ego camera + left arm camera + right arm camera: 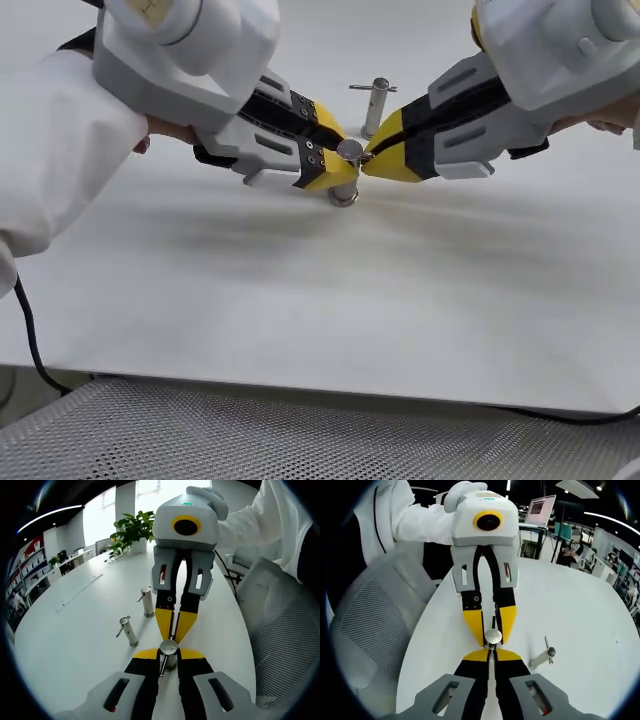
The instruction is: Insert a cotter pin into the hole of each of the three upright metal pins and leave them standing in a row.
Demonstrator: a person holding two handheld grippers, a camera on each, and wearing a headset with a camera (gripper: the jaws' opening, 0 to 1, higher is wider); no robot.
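Observation:
An upright metal pin [349, 151] stands on the white table [300, 300] near the middle. My left gripper [341, 172] is shut on its shaft, with the yellow fingertips on either side of it [168, 648]. From the right, my right gripper [368, 160] is shut on a thin cotter pin [162, 664] right at the pin's head [493, 636]. The cotter pin's tip pokes out on the left gripper's side. Two more metal pins [130, 631] [147, 601] stand farther back, each with a cotter pin across its top.
A potted plant [131, 530] and a long ruler-like strip [80, 593] lie at the table's far end. A mesh chair [375, 625] stands off the table's edge. A black cable [28, 340] hangs over the near left edge.

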